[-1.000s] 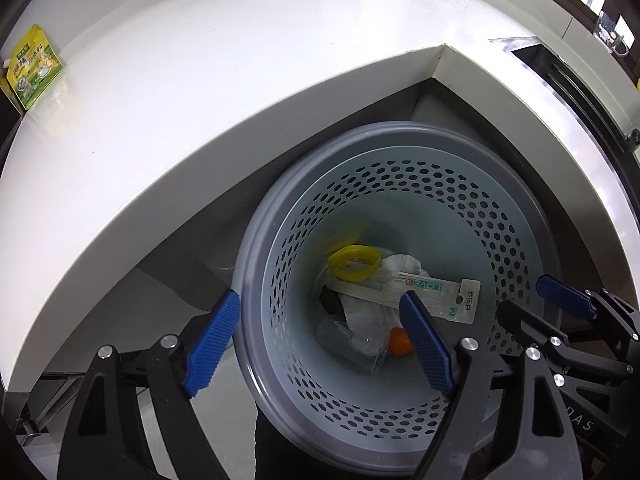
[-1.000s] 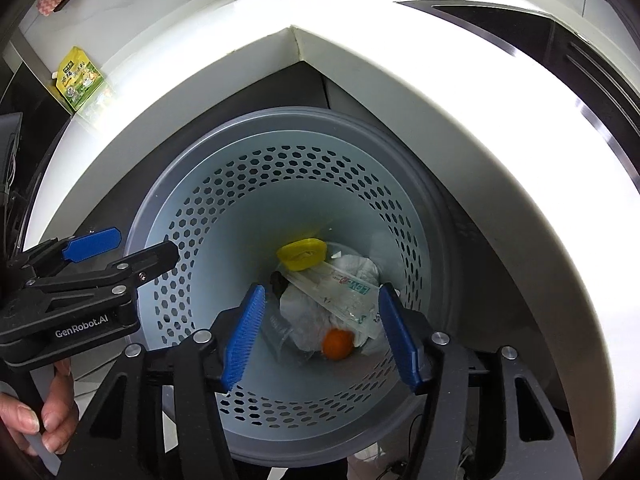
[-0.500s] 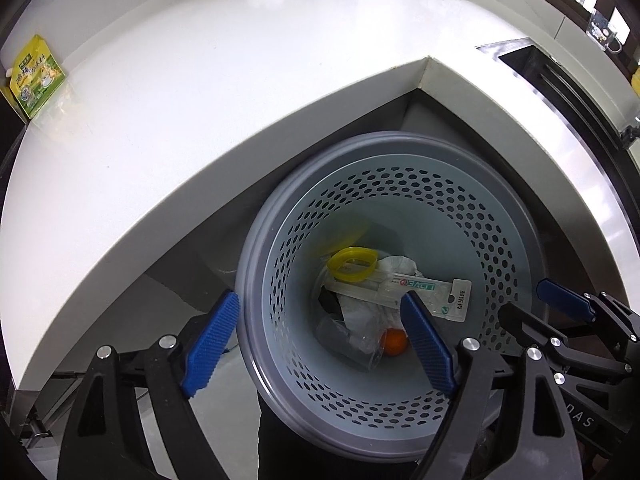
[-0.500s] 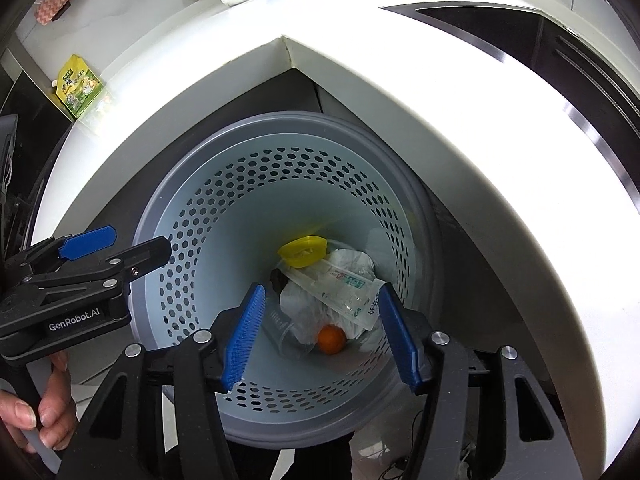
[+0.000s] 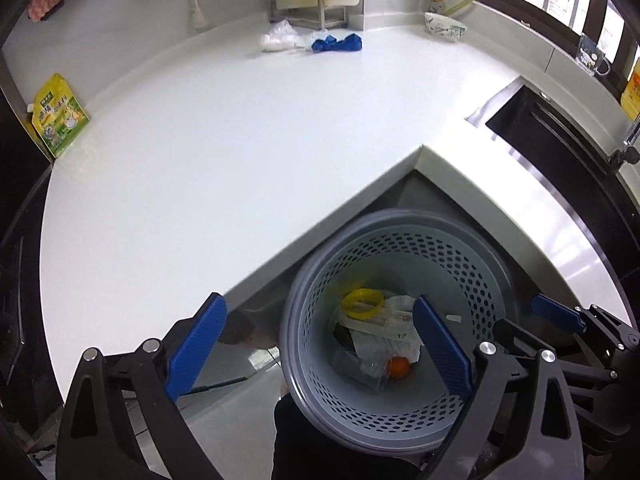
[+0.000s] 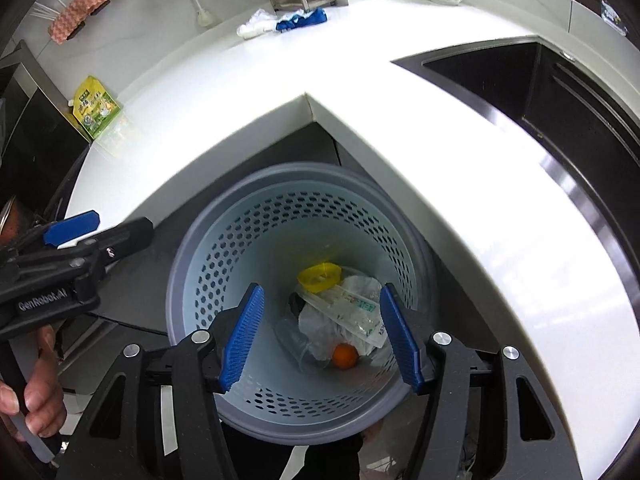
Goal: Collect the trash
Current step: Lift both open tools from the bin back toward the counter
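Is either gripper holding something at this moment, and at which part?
Nothing is held. The left gripper and the right gripper are both open and empty above the perforated trash bin; the trash lies at its bottom.

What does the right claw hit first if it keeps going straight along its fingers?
Probably the trash in the bin: the open right claw points down its mouth at the crumpled wrapper. Depth is unclear.

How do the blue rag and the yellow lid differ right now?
The blue rag lies on the counter by the back wall; the yellow lid is already in the bin. The rag is soft and crumpled; the lid is a rigid ring shape. The rag sits beside a white wad; the lid rests on wrappers. Neither is held: both grippers are open.
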